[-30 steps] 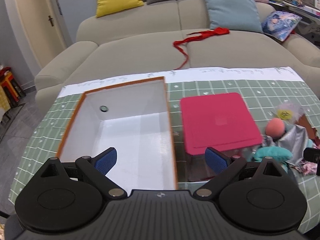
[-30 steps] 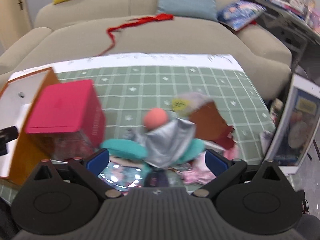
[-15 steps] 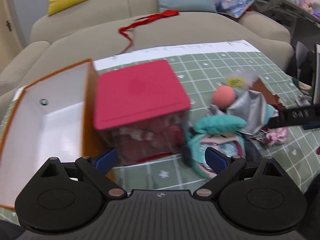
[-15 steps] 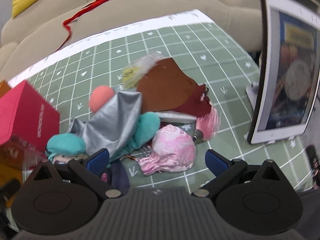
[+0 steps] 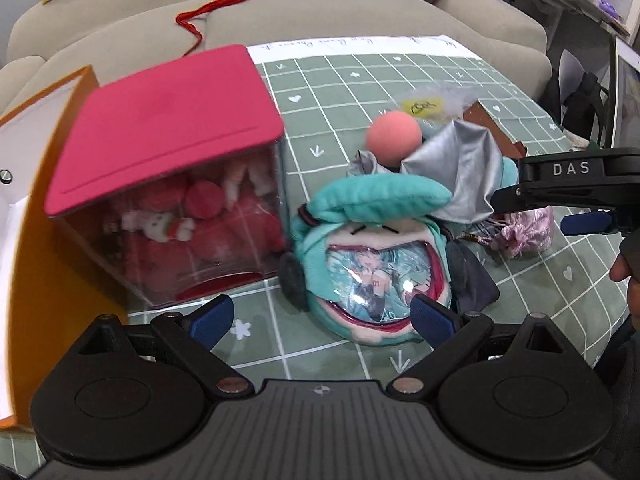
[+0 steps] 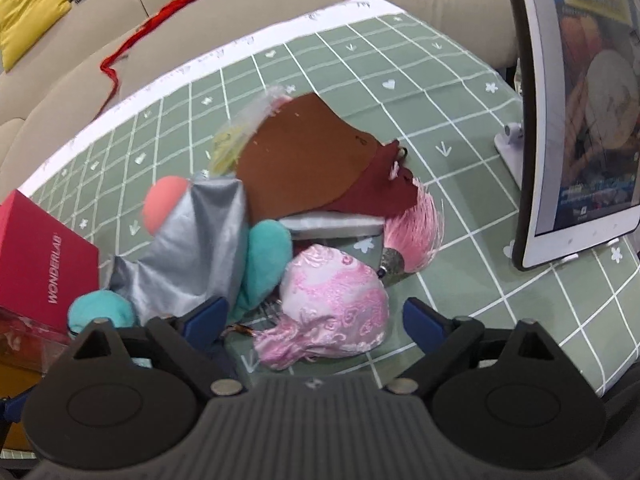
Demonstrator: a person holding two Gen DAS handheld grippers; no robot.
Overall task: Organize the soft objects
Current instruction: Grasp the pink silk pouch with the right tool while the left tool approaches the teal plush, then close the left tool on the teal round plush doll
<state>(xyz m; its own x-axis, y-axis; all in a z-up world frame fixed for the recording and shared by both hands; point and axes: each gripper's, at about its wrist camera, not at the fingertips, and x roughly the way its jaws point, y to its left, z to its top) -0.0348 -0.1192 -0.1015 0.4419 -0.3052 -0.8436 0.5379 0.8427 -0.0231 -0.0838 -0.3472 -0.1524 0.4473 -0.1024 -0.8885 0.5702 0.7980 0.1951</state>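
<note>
A pile of soft things lies on the green checked cloth (image 5: 400,68). A teal plush pouch (image 5: 376,248) with a clear picture window sits just beyond my left gripper (image 5: 320,316), which is open; its right fingertip is close by the plush's edge. Behind the plush are a silver cloth (image 5: 456,172) and a pink ball (image 5: 394,136). My right gripper (image 6: 314,316) hangs over a pink brocade pouch (image 6: 336,300), which lies between its jaws. The jaws are closing, and the pads stand clear of the pouch. A brown leather piece (image 6: 304,160) and a pink tassel (image 6: 416,232) lie further back.
A clear box with a red lid (image 5: 168,120), holding red plush items, stands left of the pile. An open orange box (image 5: 40,240) with a white inside is beside it. A screen on a stand (image 6: 580,120) rises at the right. A beige sofa (image 5: 320,12) lies beyond.
Both grippers have come down and closer to the pile. The left view swung from the orange box to the teal plush. The right gripper now straddles the pink pouch, its jaws slightly narrower.
</note>
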